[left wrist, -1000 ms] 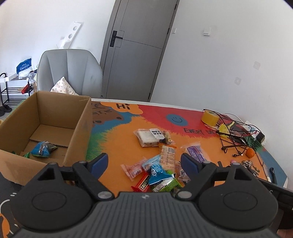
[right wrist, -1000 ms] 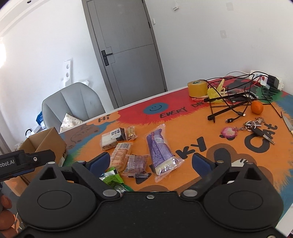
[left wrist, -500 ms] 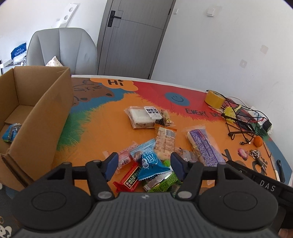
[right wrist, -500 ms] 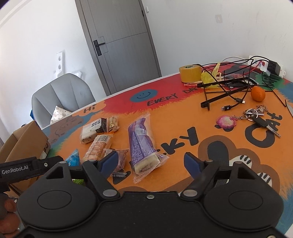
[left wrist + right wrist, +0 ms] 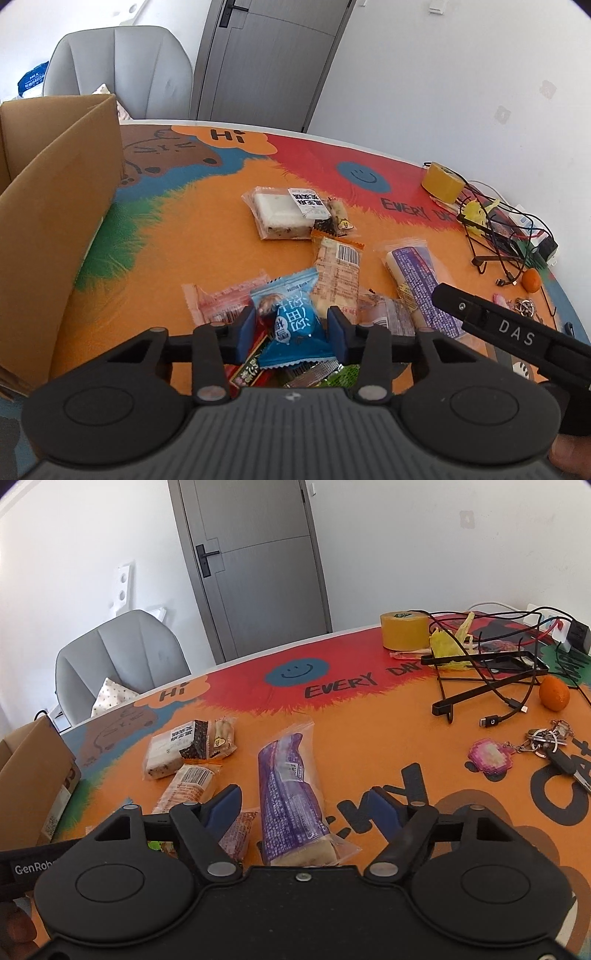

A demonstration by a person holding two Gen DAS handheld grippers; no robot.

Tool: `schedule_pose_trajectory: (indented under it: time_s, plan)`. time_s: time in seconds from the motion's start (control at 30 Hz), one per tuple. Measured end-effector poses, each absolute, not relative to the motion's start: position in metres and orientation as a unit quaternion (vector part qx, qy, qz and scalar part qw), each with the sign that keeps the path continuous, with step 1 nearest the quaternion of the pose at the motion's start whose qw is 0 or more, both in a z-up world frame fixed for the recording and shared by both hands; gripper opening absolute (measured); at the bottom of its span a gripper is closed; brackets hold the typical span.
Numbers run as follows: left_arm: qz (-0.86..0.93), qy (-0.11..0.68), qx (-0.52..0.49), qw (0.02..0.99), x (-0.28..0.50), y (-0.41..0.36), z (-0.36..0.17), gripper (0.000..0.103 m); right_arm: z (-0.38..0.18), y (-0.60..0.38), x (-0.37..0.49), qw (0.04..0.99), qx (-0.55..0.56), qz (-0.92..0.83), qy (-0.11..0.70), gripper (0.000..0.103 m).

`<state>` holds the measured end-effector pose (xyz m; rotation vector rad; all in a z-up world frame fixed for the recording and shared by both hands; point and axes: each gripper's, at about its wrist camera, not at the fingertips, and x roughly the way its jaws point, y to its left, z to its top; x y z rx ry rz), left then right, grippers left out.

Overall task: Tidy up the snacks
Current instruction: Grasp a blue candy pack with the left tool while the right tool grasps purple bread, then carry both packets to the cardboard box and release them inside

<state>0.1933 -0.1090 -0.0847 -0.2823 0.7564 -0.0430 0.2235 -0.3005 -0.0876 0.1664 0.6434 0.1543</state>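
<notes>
Now left gripper [image 5: 291, 330] jaws, just closing, flank blue snack packet [image 5: 295, 325]; contact unclear.

Glossy plastic snack wrappers [image 5: 295, 325] lie beside a matt cardboard box [image 5: 55, 236].

The cardboard box [image 5: 55, 221] runs off the left edge, and the gripper body hides the green packet [image 5: 340, 374].

A colourful cartoon-printed table [image 5: 155, 236] bears scattered snack packets [image 5: 334, 273], a cardboard box [image 5: 55, 206] and tape roll [image 5: 404, 629].
</notes>
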Motion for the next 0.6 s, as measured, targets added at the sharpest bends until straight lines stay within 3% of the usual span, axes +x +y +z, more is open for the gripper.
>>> schedule_pose_trajectory:
  time_s: [0.2, 0.43, 0.6]
  plan:
    - [-0.017, 0.364, -0.144, 0.92, 0.192, -0.103, -0.083, 0.025, -0.102, -0.295, 0.23, 0.933, 0.064, 0.067, 0.348, 0.073]
    - [-0.025, 0.355, -0.144, 0.923, 0.183, -0.104, -0.077, 0.023, -0.104, -0.3, 0.217, 0.932, 0.075, 0.083, 0.346, 0.045]
    - [-0.025, 0.341, -0.144, 0.929, 0.172, -0.1, -0.069, 0.022, -0.102, -0.309, 0.201, 0.932, 0.11, 0.091, 0.334, 0.034]
